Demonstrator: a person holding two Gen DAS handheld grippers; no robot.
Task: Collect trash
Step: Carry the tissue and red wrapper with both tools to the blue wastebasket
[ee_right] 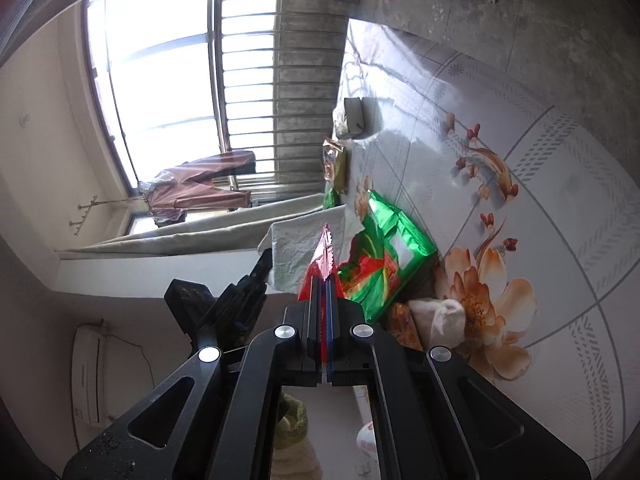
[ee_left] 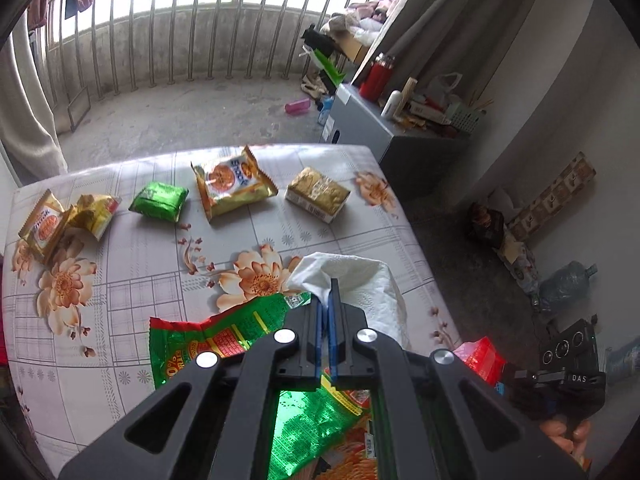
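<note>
The left gripper (ee_left: 329, 292) has its jaws pressed together on the edge of a white paper towel (ee_left: 362, 286), which spreads out ahead of the fingertips and to their right. Just under the same jaws, and to their left, lies a torn green and red snack bag (ee_left: 212, 336) on the flowered tablecloth (ee_left: 120, 300); whether the jaws also catch this bag I cannot tell.

The right gripper (ee_right: 325, 276) is turned on its side and its jaws are closed on a red wrapper (ee_right: 323, 254), whose toothed edge sticks out past the fingertips. Beside these jaws, the green and red bag (ee_right: 394, 248) and the towel (ee_right: 298, 248) are seen again.

Far ahead of the left jaws, near the opposite table edge, more packets lie in a row: a gold pack (ee_left: 317, 195), a yellow biscuit packet (ee_left: 232, 184), a small green pouch (ee_left: 160, 201) and two gold wrappers (ee_left: 66, 220) at the far left.
</note>
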